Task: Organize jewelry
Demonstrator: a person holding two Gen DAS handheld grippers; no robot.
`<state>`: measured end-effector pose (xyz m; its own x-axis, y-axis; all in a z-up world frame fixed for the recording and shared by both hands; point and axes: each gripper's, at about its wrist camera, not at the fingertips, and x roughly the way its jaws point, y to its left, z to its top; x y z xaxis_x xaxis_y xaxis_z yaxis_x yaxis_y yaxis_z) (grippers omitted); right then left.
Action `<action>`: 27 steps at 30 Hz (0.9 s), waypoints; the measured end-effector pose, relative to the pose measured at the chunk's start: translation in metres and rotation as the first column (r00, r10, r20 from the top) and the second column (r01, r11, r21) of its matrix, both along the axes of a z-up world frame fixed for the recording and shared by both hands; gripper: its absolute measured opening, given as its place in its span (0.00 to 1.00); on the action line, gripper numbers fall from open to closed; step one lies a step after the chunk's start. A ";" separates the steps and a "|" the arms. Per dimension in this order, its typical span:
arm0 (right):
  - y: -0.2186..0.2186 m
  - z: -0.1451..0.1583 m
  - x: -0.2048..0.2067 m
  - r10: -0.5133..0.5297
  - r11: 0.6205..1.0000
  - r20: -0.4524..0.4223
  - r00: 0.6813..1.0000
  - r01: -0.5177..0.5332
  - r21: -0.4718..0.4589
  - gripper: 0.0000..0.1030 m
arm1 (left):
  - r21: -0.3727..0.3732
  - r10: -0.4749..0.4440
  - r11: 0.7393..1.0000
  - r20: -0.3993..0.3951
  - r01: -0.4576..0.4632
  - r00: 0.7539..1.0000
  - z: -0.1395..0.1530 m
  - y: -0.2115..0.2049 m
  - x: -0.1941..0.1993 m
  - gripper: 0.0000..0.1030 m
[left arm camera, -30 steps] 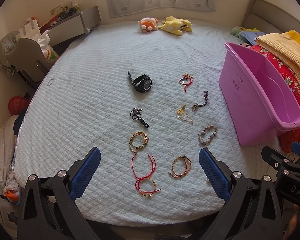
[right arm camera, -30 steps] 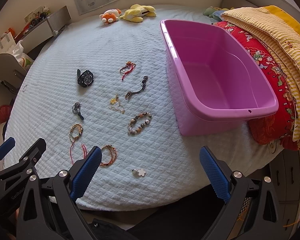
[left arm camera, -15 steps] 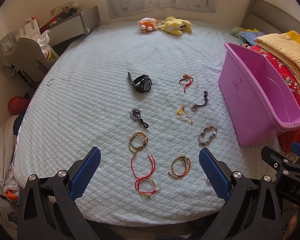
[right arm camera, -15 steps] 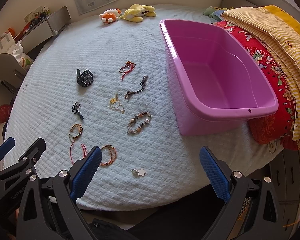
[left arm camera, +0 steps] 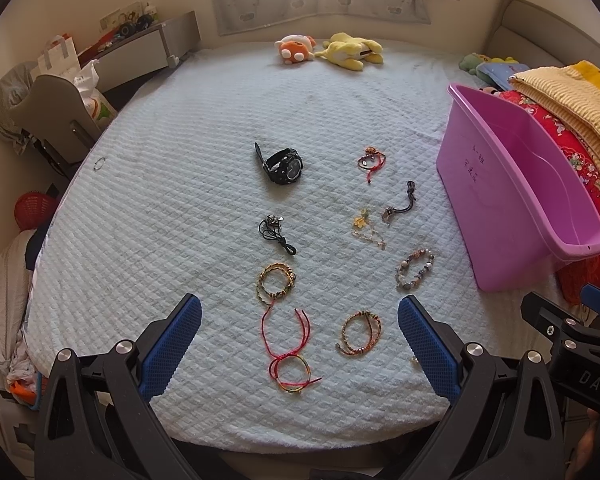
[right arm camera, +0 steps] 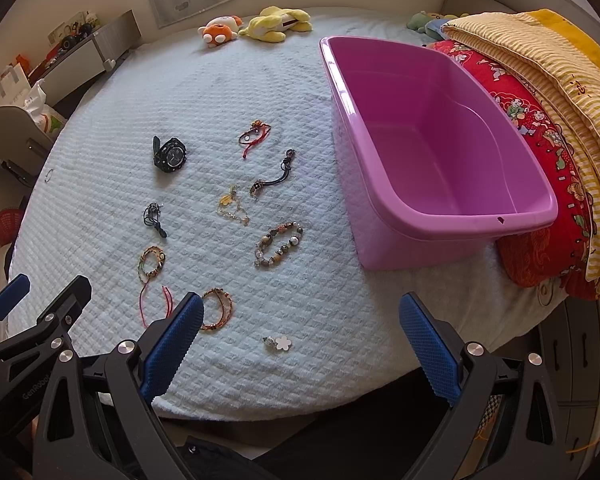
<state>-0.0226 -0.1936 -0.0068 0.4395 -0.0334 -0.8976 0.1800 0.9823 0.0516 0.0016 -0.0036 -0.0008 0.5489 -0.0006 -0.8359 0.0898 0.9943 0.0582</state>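
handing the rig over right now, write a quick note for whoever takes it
Left gripper: open, empty, above the near bed edge.
Right gripper: open, empty, beside it.
Pink plastic tub stands on the white quilted bed cover, nothing in it.
All the jewelry lies loose on the cover: black wristwatch, stone bead bracelet, red cord bracelet, white flower charm and several other pieces.
Done: nothing.
Left: every piece.

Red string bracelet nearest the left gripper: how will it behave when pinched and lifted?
Probably floppy: the red string bracelet lies in loose loops with long free cord ends, so it should dangle. Likely very light, being thin cord. It lies flat on the quilted bedspread, so the pads may catch fabric.
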 end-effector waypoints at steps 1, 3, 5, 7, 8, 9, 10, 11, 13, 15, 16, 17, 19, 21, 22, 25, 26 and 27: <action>0.000 -0.001 0.000 0.000 1.000 0.000 1.000 0.000 -0.001 0.91 | 0.000 0.000 1.000 0.000 0.000 1.000 0.000 0.000 0.000 0.94; 0.000 0.000 0.000 0.000 1.000 0.000 1.000 0.000 -0.001 0.91 | 0.000 0.001 1.000 0.000 -0.001 1.000 0.000 0.000 0.000 0.94; 0.000 -0.001 0.000 -0.001 1.000 -0.001 1.000 0.001 0.001 0.91 | -0.001 0.001 1.000 -0.001 -0.001 1.000 0.000 0.000 0.000 0.94; 0.000 -0.002 0.000 -0.001 1.000 -0.002 1.000 0.001 0.001 0.91 | -0.001 0.001 1.000 -0.001 -0.001 1.000 0.000 0.000 0.000 0.94; 0.001 -0.002 0.000 -0.001 1.000 -0.002 1.000 0.001 0.001 0.91 | -0.001 0.001 1.000 -0.001 -0.001 1.000 0.000 0.000 0.000 0.94; 0.001 -0.002 0.000 -0.001 1.000 -0.002 1.000 0.001 0.001 0.91 | -0.002 0.001 1.000 -0.001 -0.001 1.000 0.000 0.000 0.000 0.94; 0.000 -0.002 0.000 -0.001 1.000 -0.002 1.000 0.001 0.000 0.91 | -0.001 0.000 1.000 -0.002 0.000 1.000 -0.001 -0.001 -0.001 0.94; 0.000 -0.002 0.000 -0.001 1.000 -0.002 1.000 0.001 0.001 0.91 | -0.001 -0.001 1.000 -0.002 0.001 1.000 -0.001 -0.002 -0.001 0.94; 0.000 -0.002 0.000 -0.001 1.000 -0.002 1.000 0.001 0.002 0.91 | -0.001 -0.001 1.000 -0.002 0.001 1.000 -0.001 -0.002 -0.001 0.94; 0.000 -0.002 0.000 -0.001 1.000 -0.002 1.000 0.001 0.001 0.91 | -0.001 0.001 1.000 -0.002 -0.001 1.000 -0.001 -0.002 -0.001 0.94; 0.000 -0.002 0.000 -0.001 1.000 -0.002 1.000 0.001 0.001 0.91 | -0.002 0.001 1.000 -0.003 -0.001 1.000 -0.001 -0.002 -0.001 0.94; 0.000 -0.001 0.001 0.000 1.000 -0.003 1.000 0.000 0.000 0.91 | -0.002 0.002 1.000 -0.004 -0.002 1.000 -0.001 -0.003 -0.001 0.94; 0.000 -0.002 0.001 0.001 1.000 -0.004 1.000 -0.001 0.001 0.91 | -0.003 0.003 1.000 -0.005 -0.003 1.000 -0.002 -0.004 -0.002 0.94; 0.000 -0.003 0.000 0.001 1.000 -0.002 1.000 -0.001 0.001 0.91 | -0.003 0.002 1.000 -0.005 -0.002 1.000 -0.002 -0.003 -0.002 0.94; 0.000 -0.003 0.000 0.001 1.000 0.000 1.000 -0.001 0.001 0.91 | -0.003 0.001 1.000 -0.005 -0.001 1.000 -0.003 -0.003 -0.002 0.94; 0.000 -0.003 0.000 0.002 1.000 -0.001 1.000 -0.002 0.002 0.91 | -0.004 0.002 1.000 -0.005 -0.002 1.000 -0.003 -0.003 -0.002 0.94; 0.000 -0.003 0.000 0.002 1.000 -0.002 1.000 -0.002 0.001 0.91 | -0.004 0.002 1.000 -0.006 -0.002 1.000 -0.003 -0.004 -0.002 0.94; 0.000 -0.003 0.000 0.002 1.000 -0.002 1.000 -0.002 0.002 0.91 | -0.004 0.002 1.000 -0.006 -0.002 1.000 -0.002 -0.003 -0.002 0.94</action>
